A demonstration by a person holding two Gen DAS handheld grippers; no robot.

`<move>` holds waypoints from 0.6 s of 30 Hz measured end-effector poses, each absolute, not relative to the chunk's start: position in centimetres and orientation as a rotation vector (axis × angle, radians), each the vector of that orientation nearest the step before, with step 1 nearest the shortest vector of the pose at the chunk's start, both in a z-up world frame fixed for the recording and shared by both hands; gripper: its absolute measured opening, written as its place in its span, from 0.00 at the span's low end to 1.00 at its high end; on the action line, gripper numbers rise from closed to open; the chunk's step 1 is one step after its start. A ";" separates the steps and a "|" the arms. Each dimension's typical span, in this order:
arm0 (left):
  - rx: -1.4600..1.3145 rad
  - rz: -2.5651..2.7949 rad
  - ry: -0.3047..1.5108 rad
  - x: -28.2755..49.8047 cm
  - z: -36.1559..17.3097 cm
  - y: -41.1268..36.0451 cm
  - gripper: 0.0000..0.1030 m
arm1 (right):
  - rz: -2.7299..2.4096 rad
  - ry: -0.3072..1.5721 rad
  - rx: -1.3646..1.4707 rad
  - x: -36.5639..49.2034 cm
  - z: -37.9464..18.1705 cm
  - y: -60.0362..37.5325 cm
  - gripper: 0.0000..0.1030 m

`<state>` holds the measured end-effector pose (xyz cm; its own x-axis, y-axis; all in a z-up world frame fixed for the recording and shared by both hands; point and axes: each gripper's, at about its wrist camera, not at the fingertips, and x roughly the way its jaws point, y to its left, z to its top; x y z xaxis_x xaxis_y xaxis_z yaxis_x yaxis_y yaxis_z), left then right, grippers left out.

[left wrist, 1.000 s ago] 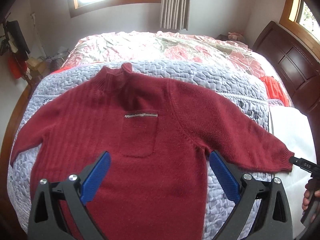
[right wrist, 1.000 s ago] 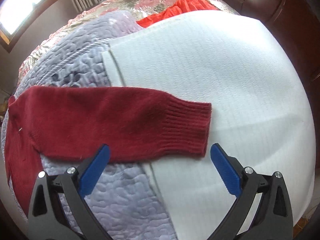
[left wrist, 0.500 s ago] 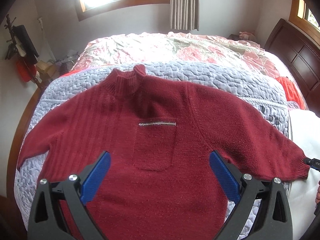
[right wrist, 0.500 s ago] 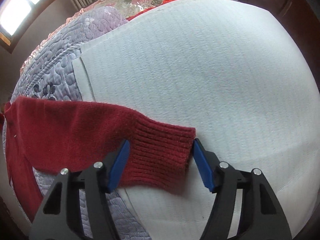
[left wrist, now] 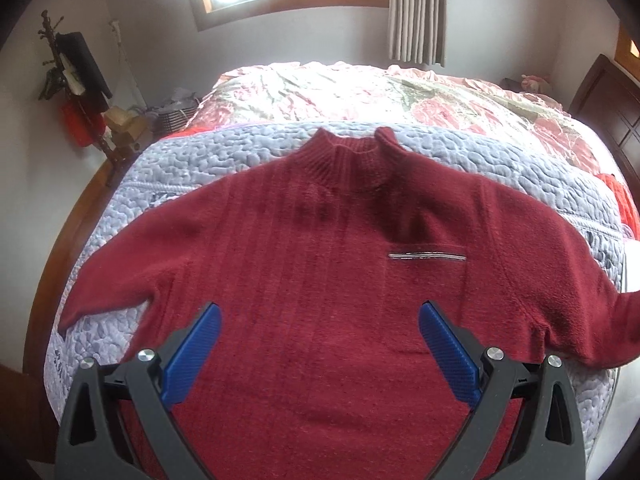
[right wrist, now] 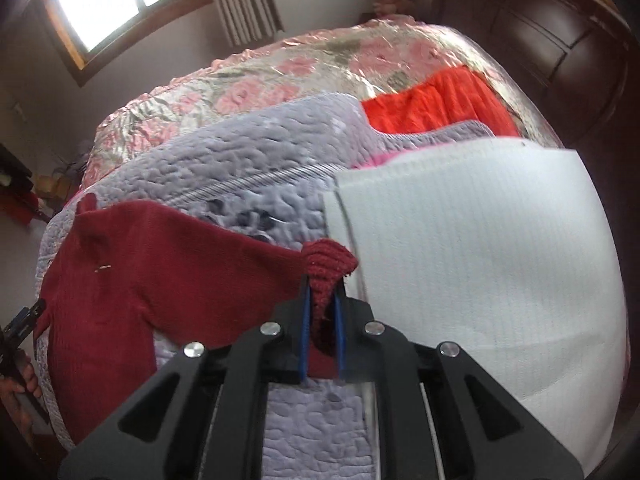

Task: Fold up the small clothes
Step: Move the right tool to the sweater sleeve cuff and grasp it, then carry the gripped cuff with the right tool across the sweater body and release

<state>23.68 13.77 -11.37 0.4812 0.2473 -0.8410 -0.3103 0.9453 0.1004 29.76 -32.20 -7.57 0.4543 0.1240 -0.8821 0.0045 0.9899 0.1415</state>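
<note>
Coat stand [left wrist: 76, 92] with dark and red items hangs at the far left wall, beyond the bed's wooden edge. Lavender quilt [left wrist: 192, 176] covers the near part of the bed; a pink floral cover [left wrist: 360, 92] lies past it toward the window wall.

Dark red sweater [left wrist: 320, 272] lies flat, front up, on the lavender quilt, collar [left wrist: 352, 156] toward the window, hem toward the near edge. One sleeve [left wrist: 120, 276] runs out flat toward the left edge of the bed. Chest pocket [left wrist: 426, 300] with a thin silver trim sits right of centre.

Left gripper [left wrist: 318, 354] hovers above the sweater's lower body, blue pads spread wide, nothing between them.

Other sleeve reaches to the right edge of the quilt, where a white ribbed cloth [right wrist: 500, 260] overlaps it. Right gripper [right wrist: 322, 320] is clenched on that sleeve's cuff [right wrist: 328, 268]; the ribbed knit bunches up between the pads and pokes out above them, lifted off the bedding, at the seam between quilt and white cloth. Right wrist view is slightly blurred.

Orange-red knit garment [right wrist: 436, 104] lies on the floral cover near the far right, by the dark headboard [right wrist: 540, 44]. A hand [right wrist: 16, 380] shows at that view's left edge, beside the sweater's hem.
</note>
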 end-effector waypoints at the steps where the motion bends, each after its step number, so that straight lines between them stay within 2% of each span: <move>1: -0.077 0.349 1.015 23.6 -11.4 14.7 0.96 | 0.105 1.080 0.116 30.2 -6.6 -30.1 0.09; 9: -0.127 0.393 1.018 22.4 -11.9 21.5 0.96 | 0.369 1.039 -0.006 33.4 -4.3 -11.5 0.09; 18: -0.151 0.431 1.031 20.9 -13.0 27.6 0.96 | 0.590 1.110 -0.038 35.0 -8.9 6.2 0.09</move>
<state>20.92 27.57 -12.95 0.4387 0.2753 -0.8554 -0.4154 0.9062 0.0786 34.96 6.19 -8.87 0.3083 0.4281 -0.8495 -0.4651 0.8469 0.2580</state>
